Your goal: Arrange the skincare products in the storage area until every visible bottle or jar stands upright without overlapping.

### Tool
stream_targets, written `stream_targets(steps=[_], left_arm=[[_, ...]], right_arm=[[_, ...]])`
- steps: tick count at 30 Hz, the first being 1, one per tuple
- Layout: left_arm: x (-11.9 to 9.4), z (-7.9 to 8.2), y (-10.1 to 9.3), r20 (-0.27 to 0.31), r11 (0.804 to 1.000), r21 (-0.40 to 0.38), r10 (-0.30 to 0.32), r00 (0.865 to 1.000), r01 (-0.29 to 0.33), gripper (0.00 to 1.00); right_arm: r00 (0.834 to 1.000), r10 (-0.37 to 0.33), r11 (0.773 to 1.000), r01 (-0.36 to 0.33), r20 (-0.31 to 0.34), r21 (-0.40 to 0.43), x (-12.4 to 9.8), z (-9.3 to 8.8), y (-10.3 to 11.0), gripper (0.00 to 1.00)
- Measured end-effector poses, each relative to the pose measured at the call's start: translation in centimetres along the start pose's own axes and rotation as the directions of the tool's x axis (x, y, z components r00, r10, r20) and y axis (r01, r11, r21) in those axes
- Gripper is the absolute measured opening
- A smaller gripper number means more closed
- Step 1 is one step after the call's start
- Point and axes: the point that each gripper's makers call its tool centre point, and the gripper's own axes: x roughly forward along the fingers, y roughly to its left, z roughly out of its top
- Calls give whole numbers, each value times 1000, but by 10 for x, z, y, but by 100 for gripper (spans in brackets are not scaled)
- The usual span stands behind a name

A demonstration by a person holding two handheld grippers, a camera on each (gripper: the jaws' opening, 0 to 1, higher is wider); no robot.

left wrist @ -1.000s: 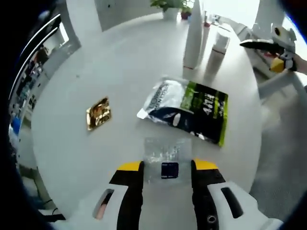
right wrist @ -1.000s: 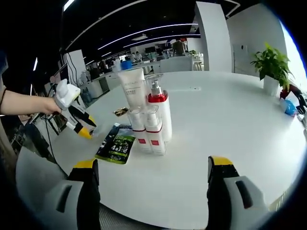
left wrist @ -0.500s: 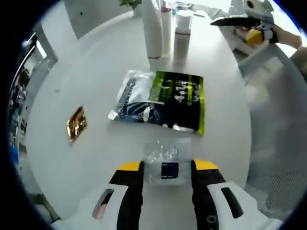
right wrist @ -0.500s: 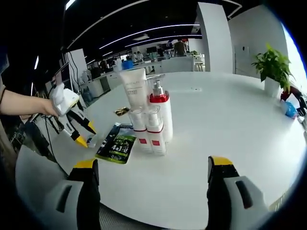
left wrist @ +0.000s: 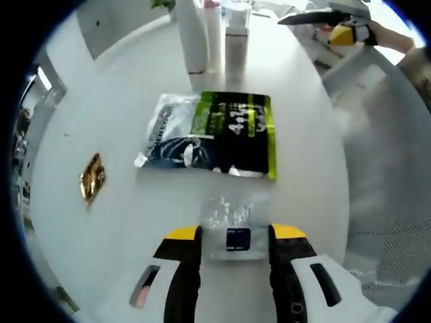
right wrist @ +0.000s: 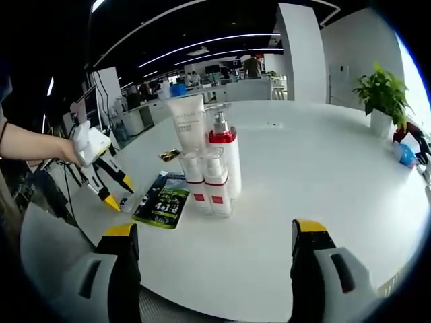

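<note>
Several skincare containers stand upright in a tight group on the round white table (right wrist: 323,182): a tall white tube (right wrist: 186,121), a pump bottle with a red collar (right wrist: 222,155) and two small red-labelled bottles (right wrist: 205,182). In the left gripper view the tube (left wrist: 192,37) and a small bottle (left wrist: 237,40) stand at the far edge. My left gripper (left wrist: 235,235) is open, its jaws on either side of a small clear sachet (left wrist: 232,225) lying flat. In the right gripper view a hand holds the left gripper (right wrist: 111,192) low over the table's left edge. My right gripper (right wrist: 215,232) is open and holds nothing.
A green, black and white flat pack (left wrist: 209,131) lies between the sachet and the bottles; it shows as the flat pack (right wrist: 161,200) beside them. A gold packet (left wrist: 91,178) lies to the left. A potted plant (right wrist: 384,94) stands at the table's far right. The right gripper (left wrist: 330,17) hovers beyond the table edge.
The left gripper has tilted down toward the table by the clear sachet, so its view has swung. Bottles, packs and the right gripper have stayed put.
</note>
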Motion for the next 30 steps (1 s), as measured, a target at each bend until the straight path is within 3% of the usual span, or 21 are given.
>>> stream_targets(steps=[10,30], left_arm=[[1,2,0,0,1000,23,1,1000,-1,37],[-1,7,-2,9,1000,-8,29,1000,-29,43]], right_arm=[[1000,-6,1000,6,2,1,0,0,-1,94],[1000,8,1000,-8,-4,-13,0,-1,2,94]])
